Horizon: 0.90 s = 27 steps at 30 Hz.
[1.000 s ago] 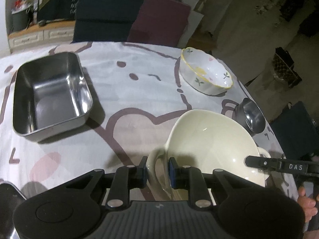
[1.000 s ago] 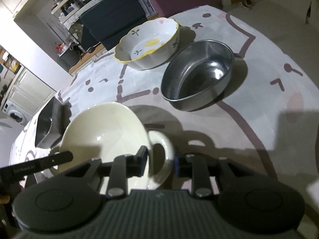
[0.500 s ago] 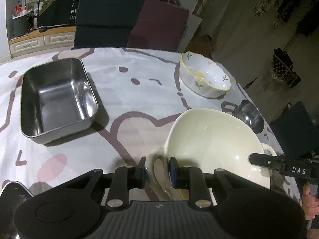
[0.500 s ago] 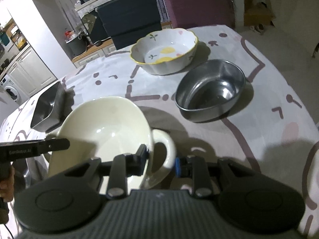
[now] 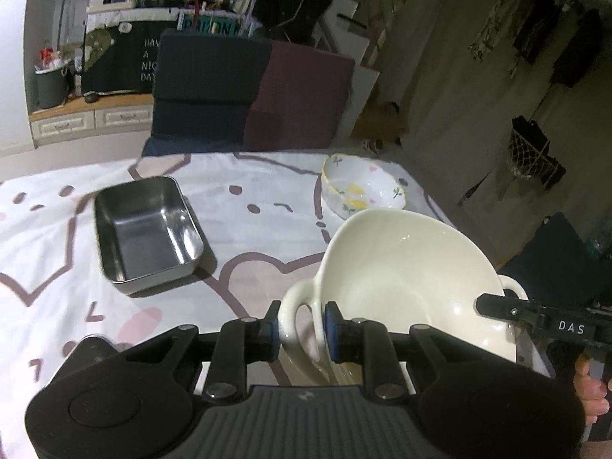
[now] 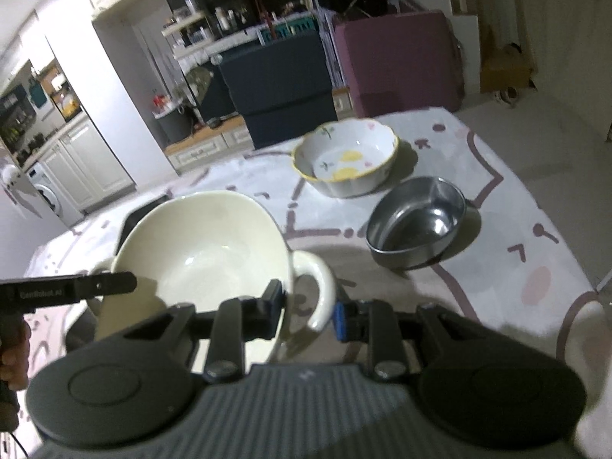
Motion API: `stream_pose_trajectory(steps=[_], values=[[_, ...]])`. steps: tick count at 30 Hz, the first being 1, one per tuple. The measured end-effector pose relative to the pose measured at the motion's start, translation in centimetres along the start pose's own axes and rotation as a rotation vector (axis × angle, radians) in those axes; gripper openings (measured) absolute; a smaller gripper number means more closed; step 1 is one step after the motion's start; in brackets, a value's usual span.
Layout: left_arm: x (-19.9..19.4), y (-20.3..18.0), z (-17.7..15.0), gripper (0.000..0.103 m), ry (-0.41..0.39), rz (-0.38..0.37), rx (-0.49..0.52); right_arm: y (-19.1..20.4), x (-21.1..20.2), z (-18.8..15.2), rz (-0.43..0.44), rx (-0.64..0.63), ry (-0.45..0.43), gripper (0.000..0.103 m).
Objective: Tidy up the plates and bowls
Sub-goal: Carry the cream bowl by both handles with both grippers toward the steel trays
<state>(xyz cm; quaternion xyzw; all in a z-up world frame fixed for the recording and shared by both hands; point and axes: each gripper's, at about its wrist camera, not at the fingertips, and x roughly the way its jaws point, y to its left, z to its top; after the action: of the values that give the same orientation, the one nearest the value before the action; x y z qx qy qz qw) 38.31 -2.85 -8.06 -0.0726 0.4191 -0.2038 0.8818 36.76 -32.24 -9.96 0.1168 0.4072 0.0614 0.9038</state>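
A large cream bowl [image 5: 405,271] [image 6: 202,252] with a loop handle on each side hangs above the table, carried between both grippers. My left gripper [image 5: 300,327] is shut on its left handle [image 5: 292,306]. My right gripper [image 6: 308,308] is shut on its right handle [image 6: 321,287]. Beyond it on the cloth stand a white bowl with yellow rim and lemon print [image 5: 361,189] [image 6: 346,160], a steel oval bowl [image 6: 415,225] and a steel rectangular pan [image 5: 145,225]. Each gripper's tip shows at the edge of the other's view.
The table wears a white cloth with brown cartoon lines [image 5: 248,206]. Dark blue and maroon chairs [image 5: 248,95] stand at its far side. The table's right edge drops to the floor [image 6: 554,134]. A person's hand [image 5: 589,386] holds the right gripper.
Both grippers have risen together with the cream bowl, lifting it off the cloth; the table and the other dishes now sit lower and farther off in both views.
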Motion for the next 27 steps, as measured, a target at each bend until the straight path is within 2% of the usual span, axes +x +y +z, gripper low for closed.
stream_pose_trajectory(steps=[8,15,27], values=[[-5.8,-0.6,-1.8,0.022,-0.051,0.025,-0.008,2.0,-4.1,-1.2,0.067,-0.020,-0.054,0.031],[-9.5,-0.5,-4.7,0.022,-0.087,0.040,-0.045,3.5,-6.3,-2.8,0.116,-0.041,-0.074,0.030],[-12.4,-0.2,-10.7,0.022,-0.105,0.033,-0.088,4.3,-8.0,-5.6,0.161,-0.073,-0.063,0.030]])
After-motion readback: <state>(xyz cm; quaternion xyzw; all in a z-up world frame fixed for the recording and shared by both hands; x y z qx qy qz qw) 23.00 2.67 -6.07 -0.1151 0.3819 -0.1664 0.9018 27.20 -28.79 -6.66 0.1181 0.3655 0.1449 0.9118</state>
